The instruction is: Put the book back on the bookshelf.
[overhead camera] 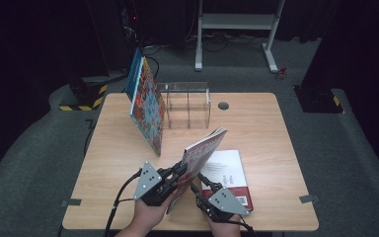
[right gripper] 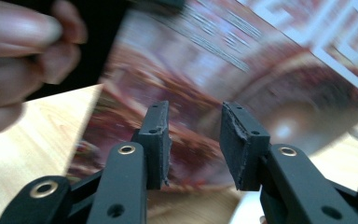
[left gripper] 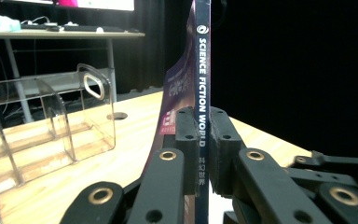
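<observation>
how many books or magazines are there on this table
3: a colourful book standing tilted against the clear organizer, a magazine held upright in the left gripper, and a white-and-red book lying flat beside it.

"SCIENCE FICTION WORLD" on magazine spine [left gripper: 202, 88], Chinese chars below

The left gripper [left gripper: 200, 154] has its jaws clamped on the spine of an upright magazine [left gripper: 202, 70] lettered SCIENCE FICTION WORLD. Left of the magazine, a clear plastic organizer [left gripper: 51, 126] stands on the wooden surface [left gripper: 135, 126].
</observation>
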Available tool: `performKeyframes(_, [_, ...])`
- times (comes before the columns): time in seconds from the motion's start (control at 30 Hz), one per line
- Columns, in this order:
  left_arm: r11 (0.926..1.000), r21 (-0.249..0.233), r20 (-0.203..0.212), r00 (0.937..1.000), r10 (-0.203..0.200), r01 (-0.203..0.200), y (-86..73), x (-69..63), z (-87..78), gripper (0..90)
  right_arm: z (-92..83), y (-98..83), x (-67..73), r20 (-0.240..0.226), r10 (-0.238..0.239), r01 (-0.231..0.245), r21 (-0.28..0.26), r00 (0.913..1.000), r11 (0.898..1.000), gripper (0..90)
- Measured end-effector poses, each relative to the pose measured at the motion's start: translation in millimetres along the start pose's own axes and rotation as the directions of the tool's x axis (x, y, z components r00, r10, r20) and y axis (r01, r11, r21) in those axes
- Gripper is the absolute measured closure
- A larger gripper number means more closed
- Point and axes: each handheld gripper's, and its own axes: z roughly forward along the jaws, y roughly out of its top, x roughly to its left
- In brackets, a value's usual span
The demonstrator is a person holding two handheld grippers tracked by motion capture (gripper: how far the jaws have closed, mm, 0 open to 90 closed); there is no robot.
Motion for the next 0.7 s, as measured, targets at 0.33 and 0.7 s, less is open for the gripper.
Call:
performKeyframes(0.33, [0.9969, -0.065, -0.024, 0.9988, 0.043, -0.044, 25.6, 16.6, 13.6, 84.4, -2.5, -4.4, -21.9, 0.065, 0.090, -0.091, 0.017, 0.9939, 0.996, 63.7])
performKeyframes(0.7, [0.9880, -0.147, -0.080, 0.9961, 0.037, -0.048, 43.4, 38.8, 29.0, 84.4, -3.4, -5.0, -24.4, 0.072, 0.090, -0.091, 0.011, 0.9934, 0.996, 65.6])
